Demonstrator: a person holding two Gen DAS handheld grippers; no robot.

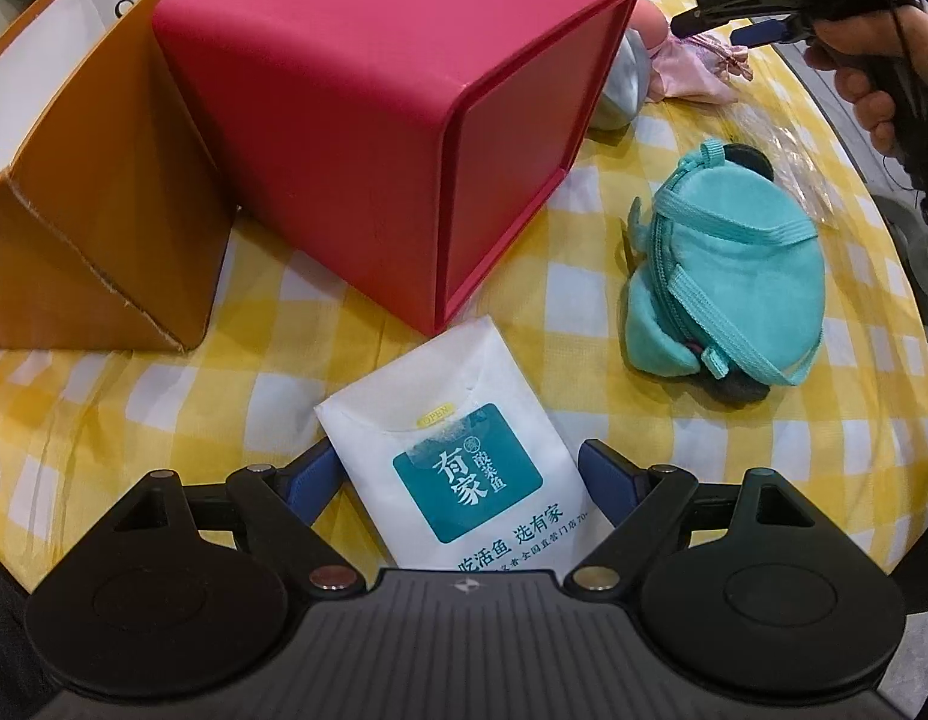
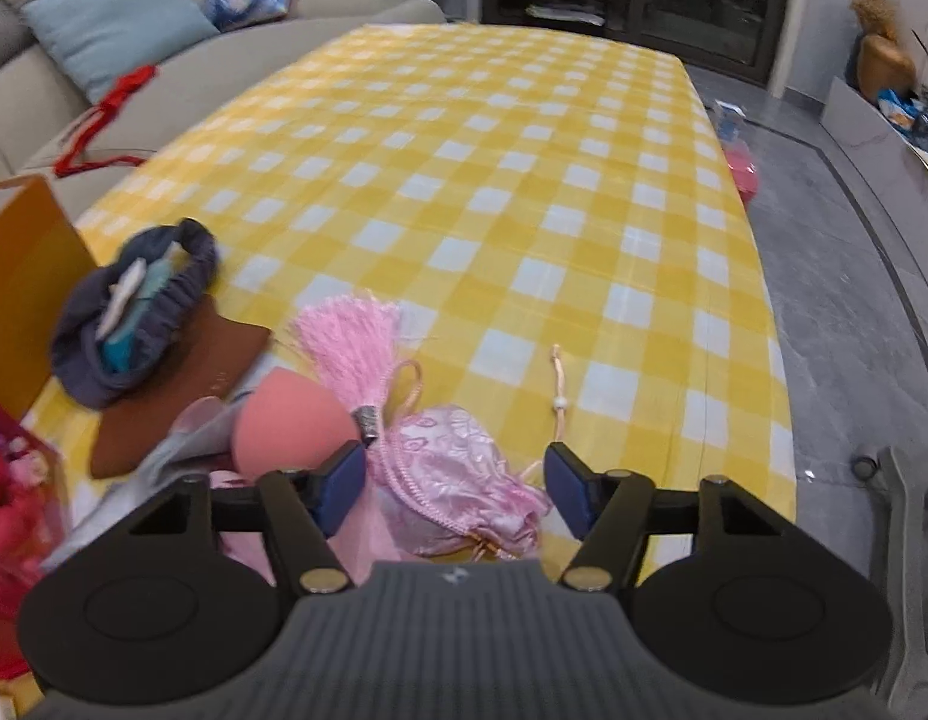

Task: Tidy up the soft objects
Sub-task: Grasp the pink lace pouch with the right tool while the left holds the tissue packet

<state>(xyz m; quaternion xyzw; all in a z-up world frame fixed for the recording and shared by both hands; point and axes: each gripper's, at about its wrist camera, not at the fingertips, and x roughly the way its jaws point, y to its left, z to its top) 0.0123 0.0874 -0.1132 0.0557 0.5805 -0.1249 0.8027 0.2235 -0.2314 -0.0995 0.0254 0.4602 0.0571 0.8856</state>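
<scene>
In the left wrist view my left gripper (image 1: 458, 474) is open, its jaws either side of a white tissue pack (image 1: 458, 462) with a teal label, lying on the yellow checked cloth. A teal plush pouch (image 1: 728, 276) lies to the right. A red box (image 1: 368, 120) stands behind. My right gripper (image 1: 713, 27) shows at the top right, open, above a pink satin pouch (image 1: 692, 69). In the right wrist view my right gripper (image 2: 455, 492) is open over that pink pouch (image 2: 458, 480) with its pink tassel (image 2: 350, 330). A pink sponge (image 2: 296, 426) sits left of it.
An orange box (image 1: 74, 198) stands left of the red box. A grey elastic cap (image 2: 134, 312) lies on a brown pad (image 2: 182, 378). A clear plastic bag (image 1: 788, 144) lies by the teal pouch. A sofa with cushions (image 2: 116, 18) borders the table's left; floor lies right.
</scene>
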